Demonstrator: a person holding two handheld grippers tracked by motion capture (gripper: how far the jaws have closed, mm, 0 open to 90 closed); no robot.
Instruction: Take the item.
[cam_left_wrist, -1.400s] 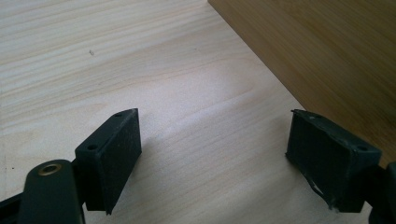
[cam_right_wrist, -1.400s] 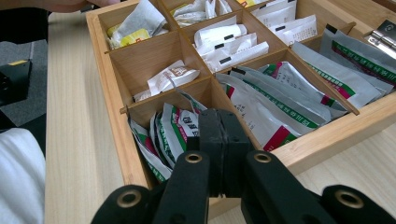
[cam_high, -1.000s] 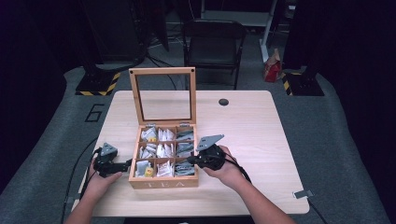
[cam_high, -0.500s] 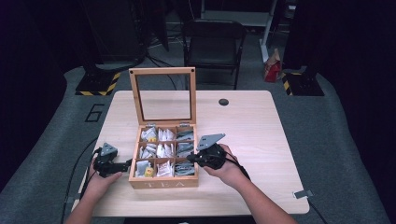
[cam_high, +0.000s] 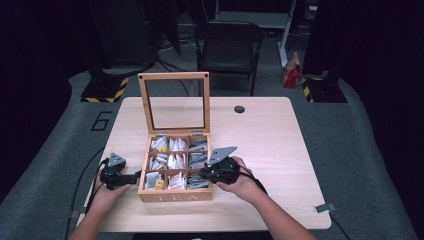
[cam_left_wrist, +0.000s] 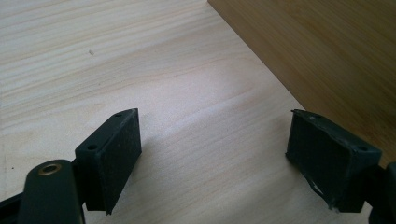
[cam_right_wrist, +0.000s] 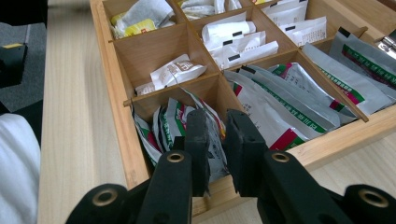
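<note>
A wooden tea box (cam_high: 175, 196) stands open on the table, its glass lid (cam_high: 173, 76) upright at the back. Its compartments hold tea bags. My right gripper (cam_high: 202, 172) reaches into the front right compartment. In the right gripper view its jaws (cam_right_wrist: 217, 135) have just been opening and stand a little apart, with a green-and-white tea bag (cam_right_wrist: 212, 140) between them. My left gripper (cam_high: 136, 175) rests on the table at the box's left side. In the left gripper view it (cam_left_wrist: 215, 154) stands wide open over bare wood beside the box wall (cam_left_wrist: 317, 51).
The pale wooden table (cam_high: 260, 140) has free room to the right of the box. A small black round cap (cam_high: 239, 109) lies near the far edge. A dark chair (cam_high: 227, 45) stands behind the table. A grey clip (cam_high: 322, 207) sits at the front right corner.
None of the hands or the box has visibly moved in the high view.
</note>
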